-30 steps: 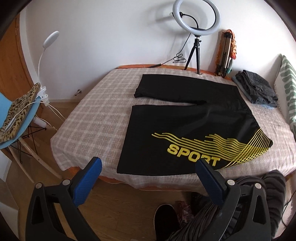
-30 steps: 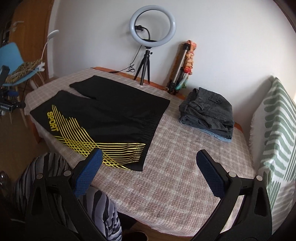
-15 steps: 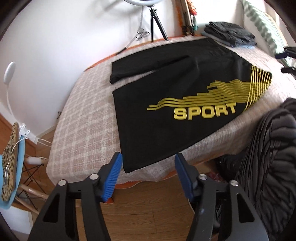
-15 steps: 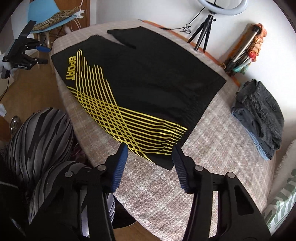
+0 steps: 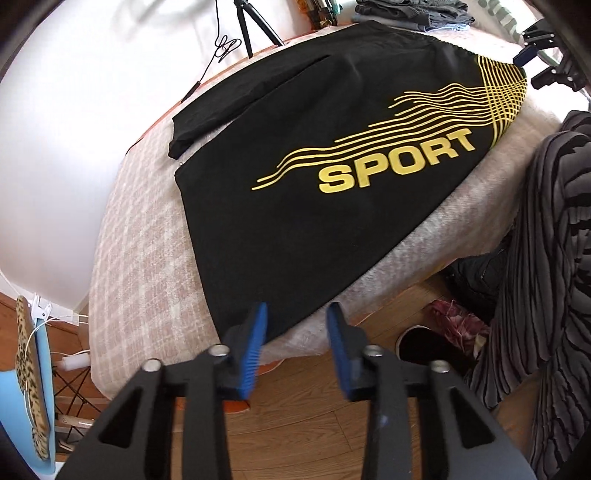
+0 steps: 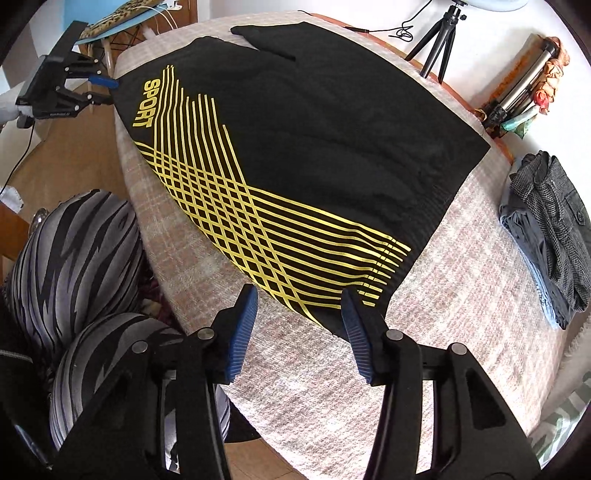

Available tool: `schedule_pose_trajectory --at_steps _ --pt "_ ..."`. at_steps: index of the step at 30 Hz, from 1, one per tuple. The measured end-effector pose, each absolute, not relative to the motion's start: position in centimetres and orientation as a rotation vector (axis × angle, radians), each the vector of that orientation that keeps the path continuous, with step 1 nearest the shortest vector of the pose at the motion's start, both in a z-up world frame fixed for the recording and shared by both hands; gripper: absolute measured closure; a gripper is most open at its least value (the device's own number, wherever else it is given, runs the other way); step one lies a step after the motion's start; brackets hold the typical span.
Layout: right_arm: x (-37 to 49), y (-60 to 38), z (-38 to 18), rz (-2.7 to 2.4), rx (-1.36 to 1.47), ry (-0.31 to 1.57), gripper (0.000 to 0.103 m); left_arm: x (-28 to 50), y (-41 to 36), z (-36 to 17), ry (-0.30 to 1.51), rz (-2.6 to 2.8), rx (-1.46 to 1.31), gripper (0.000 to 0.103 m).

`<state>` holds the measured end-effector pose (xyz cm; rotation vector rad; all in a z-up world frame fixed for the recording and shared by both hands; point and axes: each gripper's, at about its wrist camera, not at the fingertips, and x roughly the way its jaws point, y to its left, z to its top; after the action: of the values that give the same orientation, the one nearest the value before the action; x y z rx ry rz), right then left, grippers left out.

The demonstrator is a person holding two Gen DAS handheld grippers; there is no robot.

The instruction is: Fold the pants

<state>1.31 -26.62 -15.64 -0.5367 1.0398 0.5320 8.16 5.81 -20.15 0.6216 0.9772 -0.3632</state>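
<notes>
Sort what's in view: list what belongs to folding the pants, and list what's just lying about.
Part of the job:
- black SPORT pants, spread flat
- left gripper, jaws closing at the hem corner
- right gripper, at the waistband corner
- checked table cover

Lying about:
- folded grey clothes
- tripod
- blue chair

Checked bed [image 6: 424,332] with clothes laid out
Black pants [image 6: 314,147] lie flat across its middle; folded grey clothes [image 6: 550,229] sit at the frame's right edge.

Beyond the fingers [image 6: 245,325], the ring light [image 6: 484,4] is cut off by the top edge; right of them, the striped pillow [image 6: 561,432] barely shows.
</notes>
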Motion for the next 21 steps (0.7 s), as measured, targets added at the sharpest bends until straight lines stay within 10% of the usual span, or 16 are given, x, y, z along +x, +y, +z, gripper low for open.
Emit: schedule_pose_trajectory --at_steps 14,17,21 --pt "1.7 -24.9 -17.8 0.546 -0.691 1.050 0.054 10.3 7.1 -18.4 0.972 -0.473 0.425 0.100" --pt "1.7 -24.5 -17.7 0.543 -0.702 1.050 0.088 10.3 6.9 -18.4 0.975 -0.481 0.443 0.100" --pt "2.0 -24.3 -17.4 0.508 -0.722 1.025 0.097 10.4 6.9 -17.8 0.956 -0.495 0.434 0.103"
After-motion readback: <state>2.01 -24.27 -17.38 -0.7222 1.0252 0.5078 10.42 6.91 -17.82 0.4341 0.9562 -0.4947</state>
